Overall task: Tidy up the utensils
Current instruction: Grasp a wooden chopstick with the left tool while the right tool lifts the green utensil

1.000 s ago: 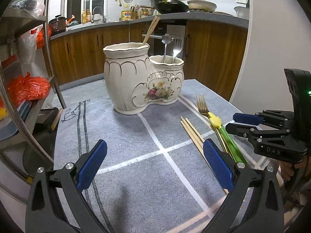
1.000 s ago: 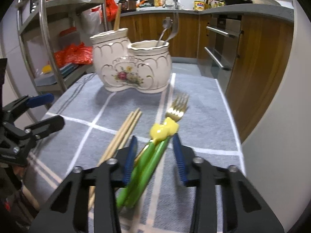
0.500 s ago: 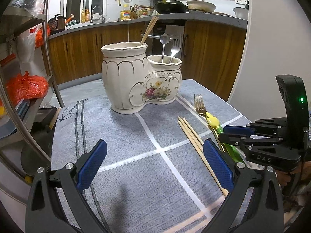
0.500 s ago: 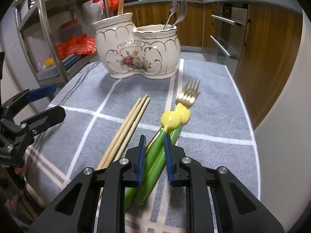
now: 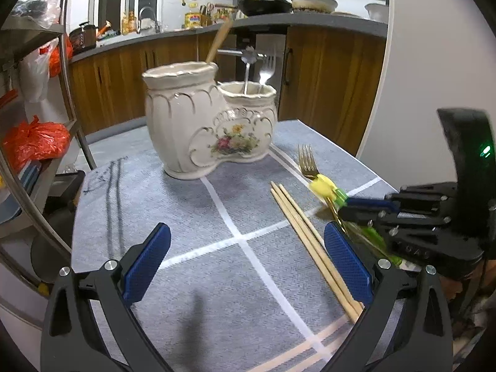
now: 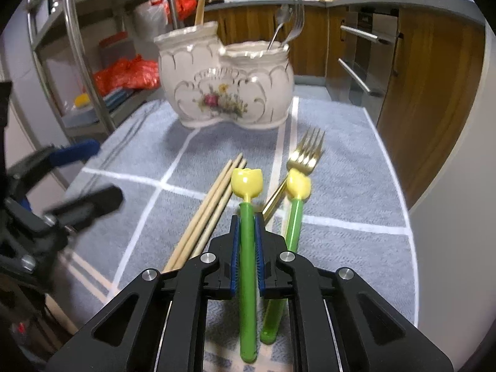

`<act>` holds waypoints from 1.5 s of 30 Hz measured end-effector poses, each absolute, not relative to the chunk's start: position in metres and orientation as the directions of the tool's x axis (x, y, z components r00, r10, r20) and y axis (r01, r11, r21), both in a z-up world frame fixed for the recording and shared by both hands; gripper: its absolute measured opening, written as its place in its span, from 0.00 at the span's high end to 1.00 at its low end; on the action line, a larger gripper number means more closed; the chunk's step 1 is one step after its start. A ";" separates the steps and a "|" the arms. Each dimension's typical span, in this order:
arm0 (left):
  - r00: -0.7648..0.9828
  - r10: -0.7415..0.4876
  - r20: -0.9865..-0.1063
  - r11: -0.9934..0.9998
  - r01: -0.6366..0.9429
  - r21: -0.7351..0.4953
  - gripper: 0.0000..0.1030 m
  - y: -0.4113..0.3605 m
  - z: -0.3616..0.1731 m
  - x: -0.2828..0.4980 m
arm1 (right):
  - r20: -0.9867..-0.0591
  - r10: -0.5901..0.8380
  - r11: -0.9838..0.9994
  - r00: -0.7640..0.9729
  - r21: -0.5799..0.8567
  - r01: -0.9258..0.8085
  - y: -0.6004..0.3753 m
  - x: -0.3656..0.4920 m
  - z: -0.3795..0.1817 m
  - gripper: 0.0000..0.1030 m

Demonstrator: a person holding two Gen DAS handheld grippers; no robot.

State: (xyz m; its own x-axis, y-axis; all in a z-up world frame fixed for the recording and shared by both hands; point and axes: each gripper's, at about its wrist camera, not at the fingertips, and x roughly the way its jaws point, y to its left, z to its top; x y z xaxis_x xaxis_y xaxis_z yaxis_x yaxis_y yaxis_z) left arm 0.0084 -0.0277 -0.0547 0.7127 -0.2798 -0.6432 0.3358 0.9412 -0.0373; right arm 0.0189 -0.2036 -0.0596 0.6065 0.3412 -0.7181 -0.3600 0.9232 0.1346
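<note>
Now the right claw [image 6: 247, 259], its jaws having just been closing, pinches one green tulip-topped stick [image 6: 247, 266]; its twin [image 6: 290, 238] lies just beside it at 3 o'clock, across a gold fork [image 6: 305, 155]. Grasping looks done; lifting and carrying toward 12 o'clock seems next. There the ceramic holder [image 6: 226, 93] keeps chopsticks in its taller pot, metal cutlery in the shorter. Loose wooden chopsticks [image 6: 207, 214] wait on the bench [image 6: 350, 186]. The left claw [image 5: 245, 266] gapes wide, empty.
</note>
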 end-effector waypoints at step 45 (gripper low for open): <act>0.533 -0.232 -0.814 0.904 0.428 0.023 0.95 -0.017 -0.076 0.043 | -0.804 0.312 0.909 0.505 0.099 -0.405 -0.257 0.057 -0.075 0.80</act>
